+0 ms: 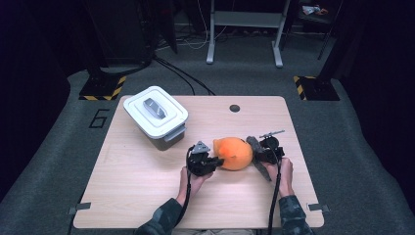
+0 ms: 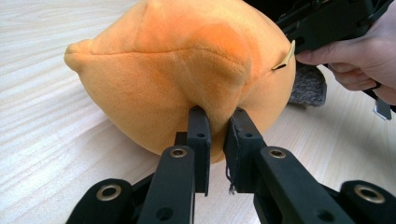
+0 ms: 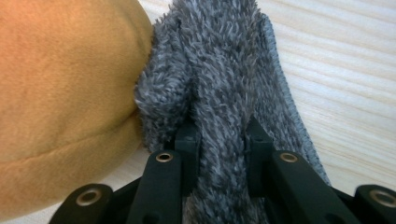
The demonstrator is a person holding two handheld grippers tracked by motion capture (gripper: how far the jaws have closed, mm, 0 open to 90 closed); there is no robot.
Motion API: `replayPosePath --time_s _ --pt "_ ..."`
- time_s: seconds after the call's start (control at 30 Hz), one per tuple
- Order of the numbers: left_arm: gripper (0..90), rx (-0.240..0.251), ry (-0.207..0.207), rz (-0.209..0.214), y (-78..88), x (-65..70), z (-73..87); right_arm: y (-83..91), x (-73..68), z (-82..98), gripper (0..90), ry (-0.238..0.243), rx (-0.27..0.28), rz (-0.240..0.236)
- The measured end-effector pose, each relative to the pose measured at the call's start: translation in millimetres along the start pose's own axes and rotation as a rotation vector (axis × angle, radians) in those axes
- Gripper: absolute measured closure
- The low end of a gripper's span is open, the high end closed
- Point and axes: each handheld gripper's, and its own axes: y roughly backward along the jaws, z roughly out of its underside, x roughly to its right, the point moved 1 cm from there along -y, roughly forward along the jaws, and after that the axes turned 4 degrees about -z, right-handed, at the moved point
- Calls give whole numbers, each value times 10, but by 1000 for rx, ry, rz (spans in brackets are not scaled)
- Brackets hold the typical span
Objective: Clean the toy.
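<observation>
Round orange plush toy [image 1: 234, 153] resting on the pale wooden table [image 1: 147, 186], right of centre. Left gripper [image 2: 218, 122] pinched tight on its orange fabric. Right gripper [image 3: 223, 135] clamped on shaggy grey cloth [image 3: 224, 79], touching the toy's side.

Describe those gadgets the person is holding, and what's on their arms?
Each hand holds a black tool: the left gripper and the right gripper. Each has two flat black jaws on hinged bars with brass-coloured rivets. A grey three-cornered plate tops the left one. A black cable trails back from each. The sleeves are dark camouflage.
</observation>
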Motion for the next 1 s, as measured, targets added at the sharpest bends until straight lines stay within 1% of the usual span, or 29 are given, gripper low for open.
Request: replayPosePath --time_s 0.07,0.17,0.2,0.23,0.3,0.33,0.4,0.43,0.5,0.53,0.57,0.6,0.63,0.67,0.7,0.73,0.77,0.8,0.83,0.87,0.9,0.93,0.97,1.0 --pt "808 3 1 0 1 -2 3 59 -1 4 732 3 15 17" --pt "807 0 -1 2 5 -14 3 222 -5 -3 732 10 39 57" --pt "806 0 -1 1 5 -17 3 293 -24 -9 733 16 55 70" --pt "806 2 2 4 3 -18 4 364 -37 -21 733 35 75 77" --pt "805 3 2 3 5 -21 5 529 -108 -50 732 44 120 76" --pt "805 0 1 2 7 -21 5 610 -156 -68 732 56 152 79" --pt "804 3 1 2 5 -20 4 761 -271 -105 732 74 196 66" --pt "804 0 -6 -2 5 -23 2 814 -331 -128 732 94 221 54" --pt "803 5 -3 -1 1 -24 2 884 -446 -169 732 121 250 -17" --pt "803 5 -3 -2 1 -25 2 885 -494 -192 733 147 251 -42" --pt "802 4 -4 -4 1 -26 2 867 -550 -211 733 153 241 -57" --pt "800 3 -8 -6 2 -32 1 826 -590 -231 733 168 227 -54" --pt "798 2 -2 -7 3 -33 1 776 -613 -247 733 179 213 -44" --pt "796 3 5 -7 2 -33 4 721 -628 -257 734 179 200 -34" --pt "791 2 3 -6 5 -40 3 674 -626 -262 734 185 184 -25" --pt "784 3 1 -3 4 -45 3 622 -623 -265 735 183 179 -17" --pt "775 1 -5 -1 4 -50 3 588 -615 -263 736 186 172 -15" --pt "759 0 -11 -1 5 -51 3 564 -608 -259 736 176 170 -19" --pt "737 -1 -22 0 7 -53 2 552 -600 -260 736 166 169 -20" --pt "712 0 -30 6 10 -52 -2 550 -585 -264 736 171 169 -18" --pt "671 1 -38 -5 11 -42 -5 551 -582 -266 736 168 167 -16" --pt "627 -3 -71 -19 17 -41 -12 546 -579 -270 736 169 166 -10" --pt "590 -2 -91 -28 19 -24 -11 542 -579 -273 736 165 163 -7" --pt "553 -8 -113 -49 19 -3 -6 538 -574 -278 736 171 161 -3"
